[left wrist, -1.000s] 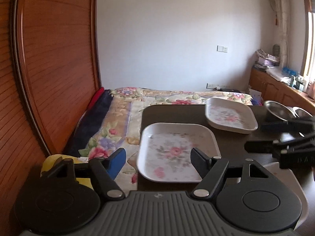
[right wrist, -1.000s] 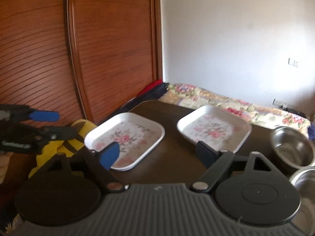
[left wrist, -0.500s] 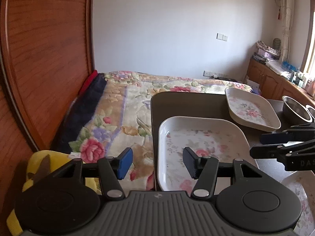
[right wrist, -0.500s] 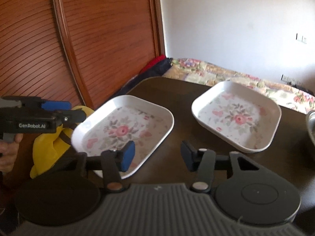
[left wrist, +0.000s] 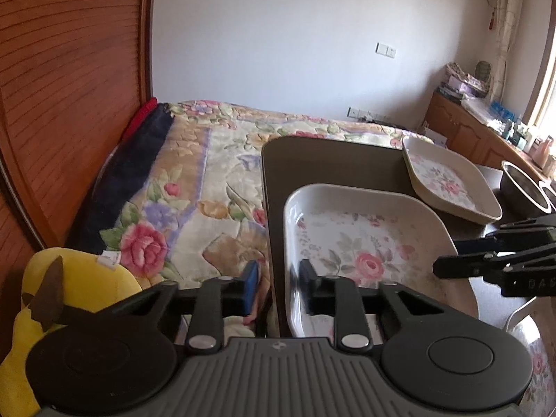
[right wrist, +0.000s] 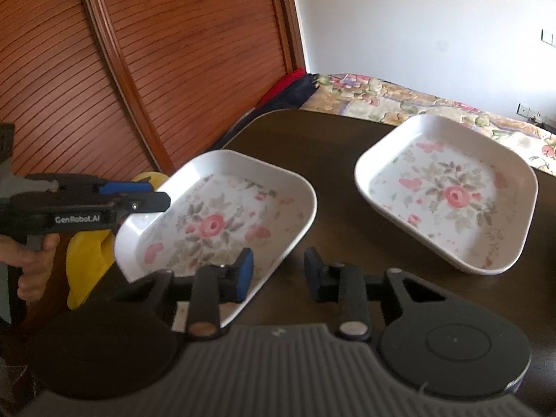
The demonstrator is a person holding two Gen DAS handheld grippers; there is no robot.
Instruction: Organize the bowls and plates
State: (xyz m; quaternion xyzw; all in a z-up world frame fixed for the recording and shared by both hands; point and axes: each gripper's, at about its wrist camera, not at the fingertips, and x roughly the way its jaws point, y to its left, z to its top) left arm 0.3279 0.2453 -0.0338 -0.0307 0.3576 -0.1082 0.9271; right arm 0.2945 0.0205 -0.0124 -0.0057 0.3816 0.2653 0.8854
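**Left wrist view: near plate being approached from both sides**

Left wrist camera is showing the left tool (left wrist: 278,286) straddling the near plate's (left wrist: 365,243) left rim, fingers parted, gripping nothing yet. The right tool (right wrist: 276,271) is hovering unclenched at its opposite edge. Sorting looks barely begun: the far plate (right wrist: 448,191) and two steel bowls (left wrist: 521,187) are lying separately on the counter (left wrist: 330,163). Both plates are white, square and rose-patterned.

Both wrist views look low and close across the table (left wrist: 330,160), sharing the near floral plate (left wrist: 365,243).
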